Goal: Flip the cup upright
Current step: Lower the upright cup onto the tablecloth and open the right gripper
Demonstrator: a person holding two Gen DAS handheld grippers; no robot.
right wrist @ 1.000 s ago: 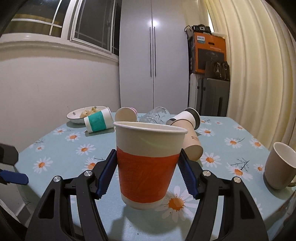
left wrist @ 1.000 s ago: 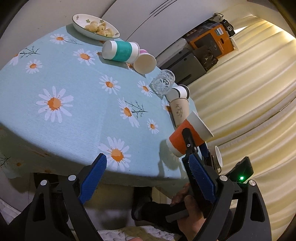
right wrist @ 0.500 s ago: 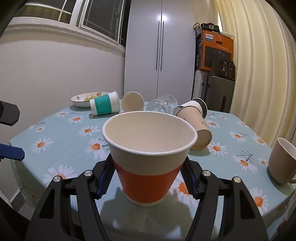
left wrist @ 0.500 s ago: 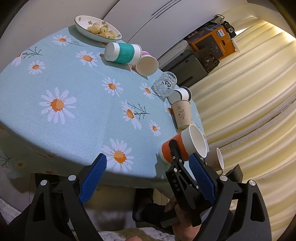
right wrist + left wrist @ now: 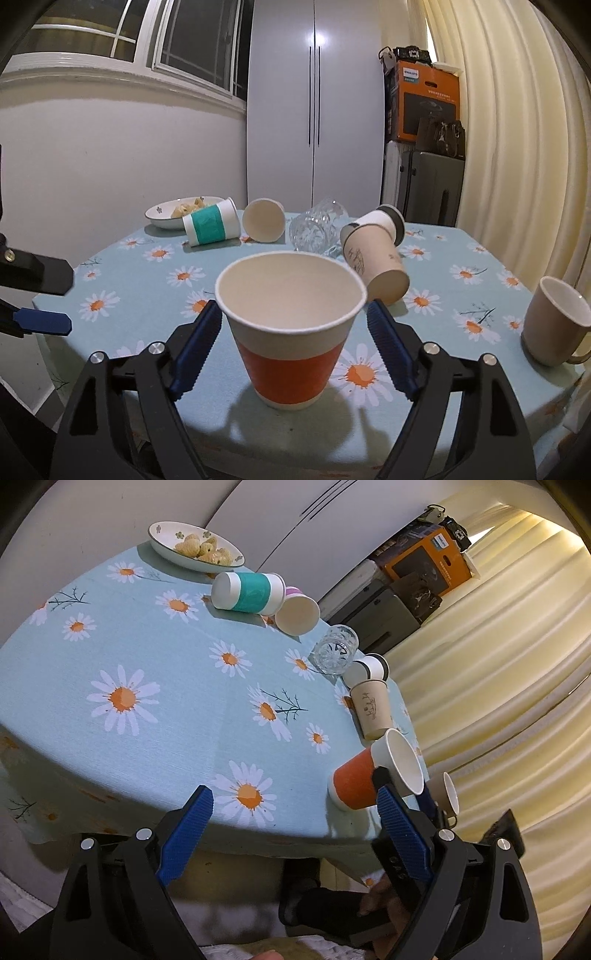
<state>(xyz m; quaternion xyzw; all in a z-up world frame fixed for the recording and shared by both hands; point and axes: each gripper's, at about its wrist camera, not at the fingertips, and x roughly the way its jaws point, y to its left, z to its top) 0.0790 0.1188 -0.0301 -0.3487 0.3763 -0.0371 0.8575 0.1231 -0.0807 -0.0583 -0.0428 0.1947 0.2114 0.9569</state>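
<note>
An orange and white paper cup (image 5: 291,325) stands upright on the daisy tablecloth (image 5: 436,280) near the front edge. It also shows in the left wrist view (image 5: 373,775). My right gripper (image 5: 293,339) is open, its blue pads (image 5: 195,343) a little apart from the cup on both sides. My left gripper (image 5: 291,823) is open and empty, off the table's near edge, left of the cup.
Several cups lie on their sides farther back: a teal-banded one (image 5: 210,226), a pink one (image 5: 264,219), a glass (image 5: 316,230), a beige one (image 5: 373,264) and a white one (image 5: 388,221). A snack bowl (image 5: 173,212) sits back left. A beige mug (image 5: 554,321) stands right.
The right gripper has lowered the orange cup onto the table and opened; its pads have let go of the cup. The left gripper has stayed open, shifting slightly.
</note>
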